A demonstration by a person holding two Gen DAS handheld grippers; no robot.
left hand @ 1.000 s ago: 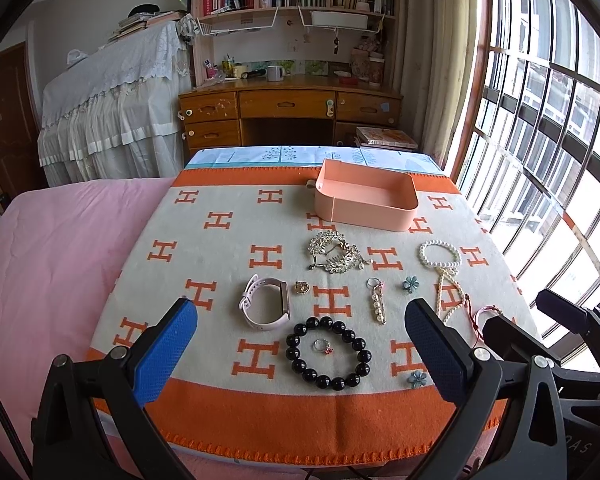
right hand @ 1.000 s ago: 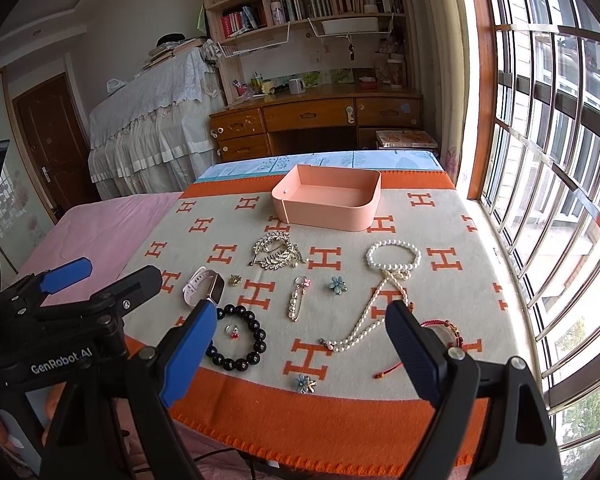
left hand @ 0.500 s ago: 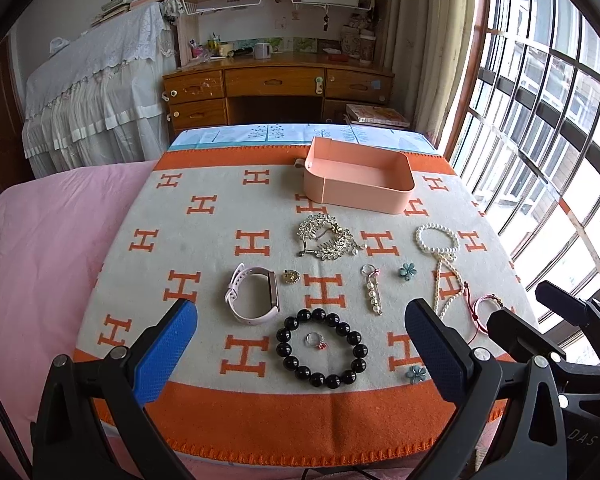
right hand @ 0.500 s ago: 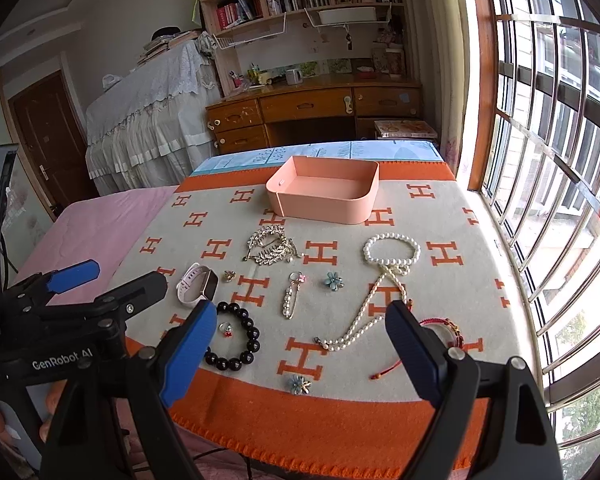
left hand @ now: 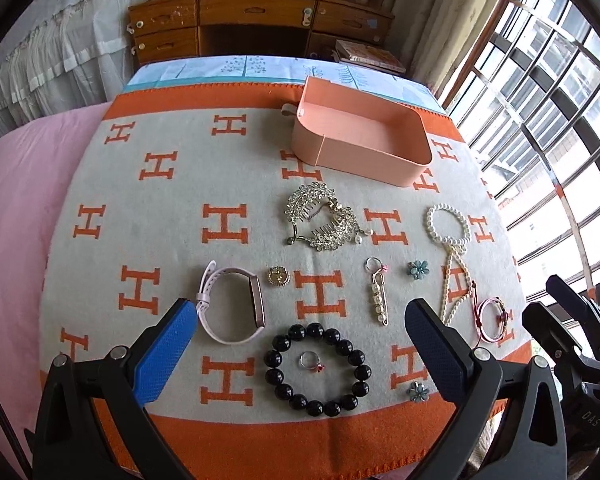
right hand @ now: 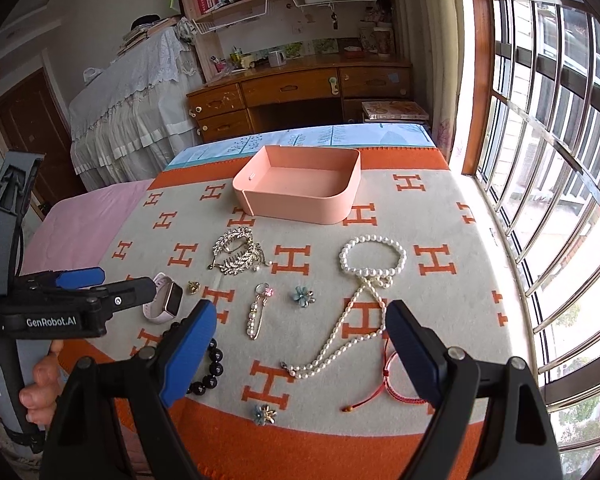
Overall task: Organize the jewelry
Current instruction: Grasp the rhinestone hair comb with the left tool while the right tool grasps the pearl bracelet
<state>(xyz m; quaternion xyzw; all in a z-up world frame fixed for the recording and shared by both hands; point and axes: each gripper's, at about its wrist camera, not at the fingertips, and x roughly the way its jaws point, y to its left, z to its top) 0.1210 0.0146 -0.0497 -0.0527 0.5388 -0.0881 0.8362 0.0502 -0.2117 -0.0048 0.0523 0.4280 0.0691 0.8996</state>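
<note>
Bead bracelet (right hand: 212,368) half hidden behind right gripper (right hand: 296,348); tiny ring (left hand: 311,361) detail unclear.

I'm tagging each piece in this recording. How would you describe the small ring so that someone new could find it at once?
Start at the orange and cream H-patterned blanket and go to its near edge, in front of the peach tray. There lies a black bead bracelet, beside the pink-strapped watch. The ring lies inside that bead circle: a thin silver band with a tiny red stone, the only piece encircled by another.
</note>
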